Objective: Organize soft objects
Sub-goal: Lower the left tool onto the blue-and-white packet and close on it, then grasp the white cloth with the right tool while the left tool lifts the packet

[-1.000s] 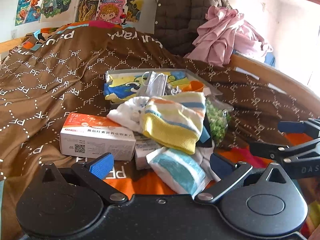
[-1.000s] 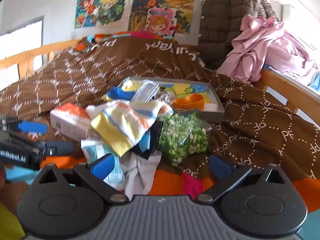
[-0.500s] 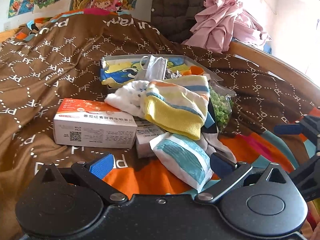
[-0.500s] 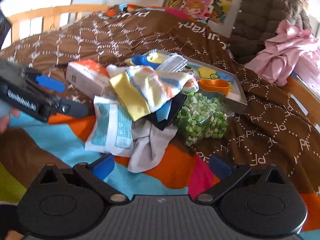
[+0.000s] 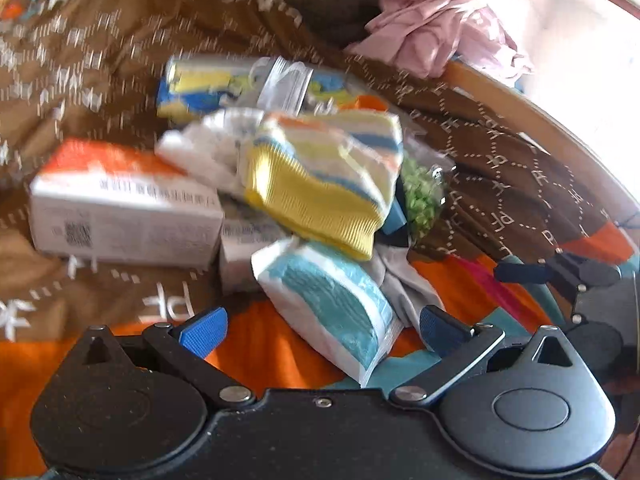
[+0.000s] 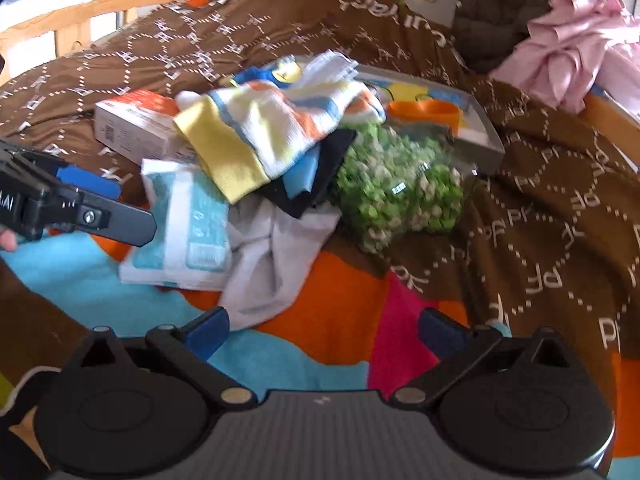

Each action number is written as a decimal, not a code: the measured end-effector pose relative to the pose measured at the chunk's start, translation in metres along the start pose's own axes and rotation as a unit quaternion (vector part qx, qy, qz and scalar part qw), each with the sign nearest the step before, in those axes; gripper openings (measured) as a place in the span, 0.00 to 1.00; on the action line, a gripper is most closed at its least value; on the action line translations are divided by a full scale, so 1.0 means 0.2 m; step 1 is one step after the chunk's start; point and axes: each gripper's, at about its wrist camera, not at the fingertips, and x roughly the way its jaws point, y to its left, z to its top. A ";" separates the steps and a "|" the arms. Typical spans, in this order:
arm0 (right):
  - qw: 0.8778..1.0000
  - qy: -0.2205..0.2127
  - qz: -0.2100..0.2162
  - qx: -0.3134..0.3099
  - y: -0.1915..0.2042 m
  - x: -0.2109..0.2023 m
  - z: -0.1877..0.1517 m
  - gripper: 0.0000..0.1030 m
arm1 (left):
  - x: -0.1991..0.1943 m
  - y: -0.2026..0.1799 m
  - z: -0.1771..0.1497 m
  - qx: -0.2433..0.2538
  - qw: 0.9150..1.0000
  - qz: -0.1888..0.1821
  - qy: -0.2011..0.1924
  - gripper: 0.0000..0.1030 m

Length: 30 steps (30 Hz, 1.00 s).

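Note:
A pile of soft things lies on the bed: a striped yellow-cuffed sock (image 5: 324, 176) (image 6: 264, 132) on top, a teal-and-white packet (image 5: 332, 304) (image 6: 188, 228) in front, a pale grey cloth (image 6: 272, 256) and a clear bag of green bits (image 6: 396, 196) (image 5: 420, 200). My left gripper (image 5: 320, 330) is open, its fingers on either side of the teal packet's near corner, not touching. My right gripper (image 6: 324, 330) is open over the colourful sheet, just short of the grey cloth. Each gripper shows at the edge of the other's view.
A white-and-orange carton (image 5: 120, 208) (image 6: 136, 124) lies left of the pile, a smaller box (image 5: 248, 244) beside it. Behind stands a grey tray (image 6: 480, 136) holding an orange cup (image 6: 424, 114) and colourful cloths. Pink clothes (image 5: 440, 36) lie on the wooden bed rail.
Both grippers have tipped down and moved closer to the pile. The left one now has the teal packet's corner between its fingers. Both stay open.

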 end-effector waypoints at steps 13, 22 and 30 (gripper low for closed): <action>0.999 -0.017 0.017 0.022 0.01 0.05 0.01 0.99 | 0.10 0.03 0.02 -0.062 0.997 -0.035 -0.006 0.85; 1.000 -0.026 0.010 0.014 0.05 0.10 0.04 0.95 | 0.13 0.05 0.01 -0.098 0.994 -0.049 -0.009 0.53; 0.999 -0.049 -0.005 0.011 0.07 0.12 0.06 0.88 | 0.12 0.07 0.00 -0.098 0.995 -0.028 -0.017 0.35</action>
